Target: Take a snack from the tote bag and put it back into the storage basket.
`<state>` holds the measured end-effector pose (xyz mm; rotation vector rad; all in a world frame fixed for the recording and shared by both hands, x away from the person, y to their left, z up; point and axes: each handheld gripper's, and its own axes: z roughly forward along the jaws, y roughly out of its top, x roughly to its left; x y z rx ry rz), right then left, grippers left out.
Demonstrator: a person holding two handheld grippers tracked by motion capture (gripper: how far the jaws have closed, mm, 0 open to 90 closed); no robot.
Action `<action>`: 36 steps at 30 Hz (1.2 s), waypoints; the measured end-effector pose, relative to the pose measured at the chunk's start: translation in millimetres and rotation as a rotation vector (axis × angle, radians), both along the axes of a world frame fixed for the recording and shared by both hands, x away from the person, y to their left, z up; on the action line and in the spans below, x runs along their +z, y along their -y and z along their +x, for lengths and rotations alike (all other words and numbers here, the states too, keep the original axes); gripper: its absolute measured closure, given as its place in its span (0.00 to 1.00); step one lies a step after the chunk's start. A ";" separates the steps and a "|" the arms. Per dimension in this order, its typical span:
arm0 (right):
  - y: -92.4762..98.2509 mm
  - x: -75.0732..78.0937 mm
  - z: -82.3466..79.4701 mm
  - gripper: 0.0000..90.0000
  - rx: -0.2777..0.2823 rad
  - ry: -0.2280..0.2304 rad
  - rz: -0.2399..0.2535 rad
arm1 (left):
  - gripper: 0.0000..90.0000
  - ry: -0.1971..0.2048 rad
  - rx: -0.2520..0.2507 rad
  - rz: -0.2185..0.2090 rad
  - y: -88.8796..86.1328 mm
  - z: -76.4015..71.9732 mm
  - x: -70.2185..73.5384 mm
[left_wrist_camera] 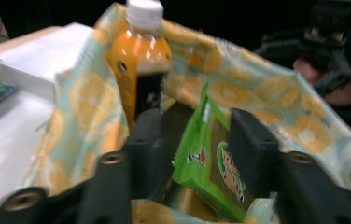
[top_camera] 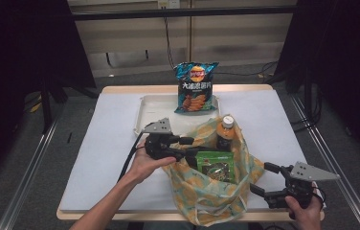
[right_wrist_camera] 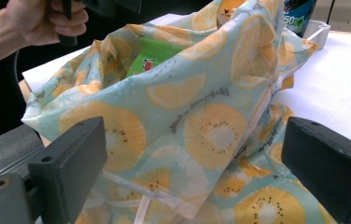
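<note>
Left gripper [top_camera: 191, 147] fingers pinch green snack packet [top_camera: 218, 165] inside fruit-print bag [top_camera: 216, 191] at counter [top_camera: 116, 143] front edge. Right gripper [top_camera: 265, 178] fingers spread beside bag; open counter right.

The blue crisp bag [top_camera: 196, 87] standing in the tray carries the round Lay's logo above white Chinese characters. "50" shows on its corner in the right gripper view; the fruit-print cloth bag [right_wrist_camera: 201, 116] bears cursive script too small to read.

The table [top_camera: 111, 143] is bright and the room around it is dark. The left gripper view looks blurry.
</note>
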<state>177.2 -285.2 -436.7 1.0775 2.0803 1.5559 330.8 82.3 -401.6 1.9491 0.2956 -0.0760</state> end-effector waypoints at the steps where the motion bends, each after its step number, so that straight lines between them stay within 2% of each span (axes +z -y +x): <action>1: 0.2 -0.2 -0.1 0.07 0.001 0.000 -0.001 | 0.68 -0.002 -0.010 0.018 3.1 -0.5 -3.6; 4: 0.2 -1.0 -0.4 0.07 0.010 -0.001 -0.009 | 0.65 -0.008 -0.003 0.041 9.2 -0.1 -8.0; 8: 0.6 -0.8 -2.6 0.06 0.016 0.002 -0.007 | 0.58 -0.030 0.007 0.026 9.3 5.6 -6.8; 10: 1.0 -0.8 -2.5 0.06 0.014 0.002 -0.009 | 0.57 -0.055 0.004 0.023 11.4 7.8 -12.0; 11: 0.8 -1.0 -1.8 0.06 0.015 0.000 -0.009 | 0.56 -0.055 0.004 0.023 11.4 7.8 -12.0; 13: 0.7 -1.2 -0.6 0.06 0.011 -0.001 -0.012 | 0.56 -0.052 -0.020 0.059 17.0 4.9 -17.8; 14: 0.5 -1.2 -0.4 0.06 0.011 0.000 -0.012 | 0.56 -0.064 -0.025 0.054 19.0 4.7 -19.5; 18: 0.2 -1.6 -0.5 0.06 0.011 -0.004 -0.010 | 0.50 -0.086 -0.014 0.079 24.4 5.8 -25.5; 20: 0.5 -1.6 -0.2 0.06 0.013 -0.003 -0.015 | 0.47 -0.092 -0.028 0.103 26.8 6.0 -27.7; 22: 0.6 -1.8 0.1 0.06 0.015 -0.005 -0.013 | 0.45 -0.092 -0.032 0.106 27.7 5.5 -28.3; 29: 0.6 -1.9 0.2 0.05 0.012 -0.006 -0.016 | 0.47 -0.129 -0.090 0.123 34.4 2.5 -34.5; 34: 0.5 -1.8 -0.1 0.05 0.009 -0.004 -0.016 | 0.55 -0.128 -0.119 0.099 35.4 -3.1 -31.9; 36: 1.0 -1.7 -0.4 0.05 0.009 -0.001 -0.017 | 0.56 -0.144 -0.138 0.086 34.6 -4.4 -29.7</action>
